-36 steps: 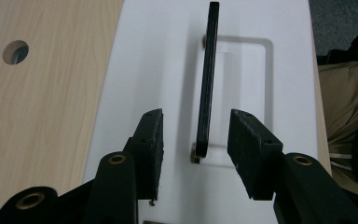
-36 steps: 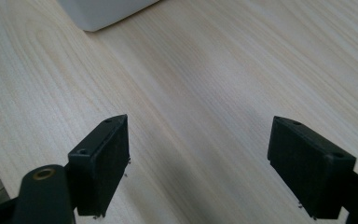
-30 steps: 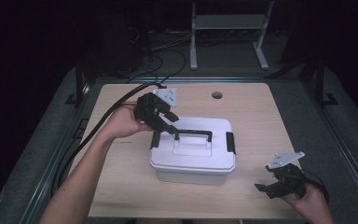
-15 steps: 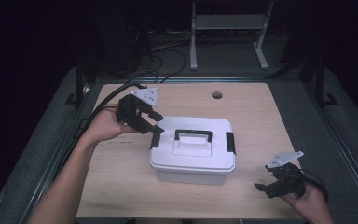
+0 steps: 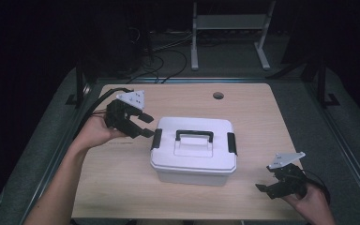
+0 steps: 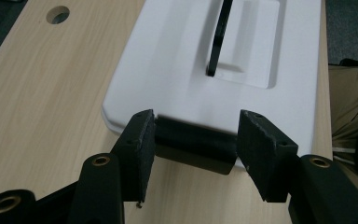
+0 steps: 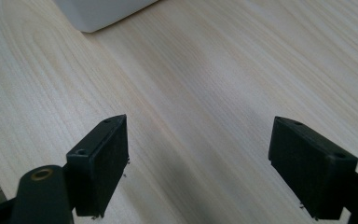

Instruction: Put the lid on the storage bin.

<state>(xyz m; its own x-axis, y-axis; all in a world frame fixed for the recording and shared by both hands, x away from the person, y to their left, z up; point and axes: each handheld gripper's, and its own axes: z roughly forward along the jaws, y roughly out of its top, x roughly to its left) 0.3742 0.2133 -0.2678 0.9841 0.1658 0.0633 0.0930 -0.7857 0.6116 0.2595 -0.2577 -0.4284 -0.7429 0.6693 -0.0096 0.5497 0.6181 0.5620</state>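
A white lidded box (image 5: 194, 157) with a black handle (image 5: 194, 136) stands mid-table, a black latch on each short side. My left gripper (image 5: 148, 126) hovers just left of it, its tips close to the left latch (image 5: 157, 139). In the left gripper view that latch (image 6: 193, 147) lies in line with the gap of the left gripper (image 6: 196, 123); the jaws have just been opening and I see no pad pressing on it. My right gripper (image 5: 265, 180) rests open near the table's front right corner, and the right gripper (image 7: 198, 135) has bare wood between its jaws.
The light wooden table (image 5: 122, 183) has a round cable hole (image 5: 218, 95) at the back. The box's right latch (image 5: 231, 143) lies flat against its side. Cables trail off the table's left rear edge from the left gripper. A box corner (image 7: 102, 14) shows ahead of the right gripper.
The left hand has drawn back leftward from over the box's left end to beside the left latch, and its jaws stand wider. The right hand has kept still.
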